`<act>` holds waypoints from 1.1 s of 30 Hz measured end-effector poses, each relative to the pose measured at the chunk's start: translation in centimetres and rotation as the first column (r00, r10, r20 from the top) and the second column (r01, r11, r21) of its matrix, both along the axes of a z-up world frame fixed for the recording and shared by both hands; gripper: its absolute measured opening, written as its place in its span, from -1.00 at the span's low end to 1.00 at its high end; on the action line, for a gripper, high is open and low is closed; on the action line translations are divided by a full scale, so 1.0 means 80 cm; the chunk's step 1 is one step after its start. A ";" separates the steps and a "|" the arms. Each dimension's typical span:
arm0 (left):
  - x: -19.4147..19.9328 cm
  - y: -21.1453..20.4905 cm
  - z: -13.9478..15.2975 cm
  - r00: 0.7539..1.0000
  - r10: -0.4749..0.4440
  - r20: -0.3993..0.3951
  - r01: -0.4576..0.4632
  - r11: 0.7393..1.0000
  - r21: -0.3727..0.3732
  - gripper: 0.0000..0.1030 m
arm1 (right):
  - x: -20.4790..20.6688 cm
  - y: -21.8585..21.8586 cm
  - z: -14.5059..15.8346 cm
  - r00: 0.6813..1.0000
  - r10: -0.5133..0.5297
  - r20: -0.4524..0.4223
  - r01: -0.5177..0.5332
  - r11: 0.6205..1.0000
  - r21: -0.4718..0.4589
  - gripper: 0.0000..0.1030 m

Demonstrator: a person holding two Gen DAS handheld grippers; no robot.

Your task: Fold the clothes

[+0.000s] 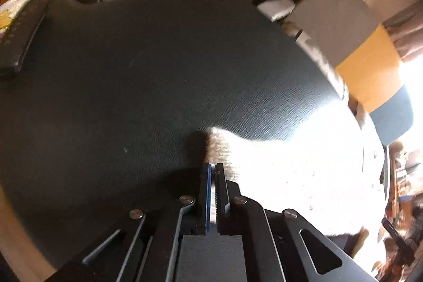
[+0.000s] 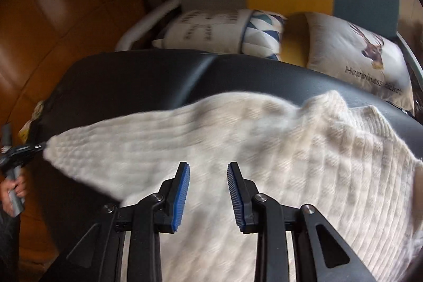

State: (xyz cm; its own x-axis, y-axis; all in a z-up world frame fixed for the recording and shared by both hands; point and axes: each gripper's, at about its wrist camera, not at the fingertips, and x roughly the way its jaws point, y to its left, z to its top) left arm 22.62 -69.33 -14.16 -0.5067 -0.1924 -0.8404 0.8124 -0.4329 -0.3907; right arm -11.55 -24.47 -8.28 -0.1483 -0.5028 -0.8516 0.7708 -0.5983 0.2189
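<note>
Cream knitted sweater [image 2: 238, 149] spread on a black padded bench [image 2: 148, 78].

The sweater covers the bench's near half, one corner pulled out toward 9 o'clock in the right view, where the left tongs [image 2: 39, 146] meet its tip, a hand [image 2: 13, 192] on their grey handle. In the left view the left tongs [image 1: 213, 167] are closed, tips at the sweater's edge; whether cloth is pinched I cannot tell. The right tongs [image 2: 208, 168] hang open above the knit, nothing between them. Printed cushions [image 2: 357, 54] lie beyond the bench at 1 o'clock.
</note>
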 end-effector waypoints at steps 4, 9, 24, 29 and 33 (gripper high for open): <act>0.019 -0.015 0.030 0.993 0.087 -0.079 -0.093 0.993 -0.069 -0.96 | -0.022 -0.034 -0.023 0.999 0.034 0.000 -0.034 0.997 0.070 -0.43; 0.011 -0.038 0.039 0.992 0.125 -0.027 -0.127 0.982 -0.141 -0.96 | -0.025 -0.086 -0.042 0.995 0.039 -0.087 -0.027 0.991 0.130 -0.43; -0.020 -0.031 0.030 0.999 0.012 0.047 -0.007 0.996 -0.093 -0.95 | 0.030 -0.089 -0.002 0.979 0.187 -0.075 -0.184 0.982 0.041 -0.43; -0.046 0.003 0.040 0.986 -0.156 -0.063 0.154 0.987 -0.038 -0.90 | 0.064 -0.100 -0.025 0.969 0.240 -0.061 -0.232 0.966 0.119 -0.43; -0.088 0.021 0.008 0.973 -0.225 0.057 0.227 0.974 -0.026 -0.90 | 0.072 -0.113 -0.034 0.968 0.236 -0.086 -0.222 0.964 0.146 -0.42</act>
State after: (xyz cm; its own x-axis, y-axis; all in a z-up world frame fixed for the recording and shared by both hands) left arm 15.62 -67.66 -13.49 -0.4944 -0.1059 -0.8628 0.7116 -0.6193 -0.3318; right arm -5.80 -33.51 -11.02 -0.1318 -0.4156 -0.8999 0.9046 -0.4216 0.0622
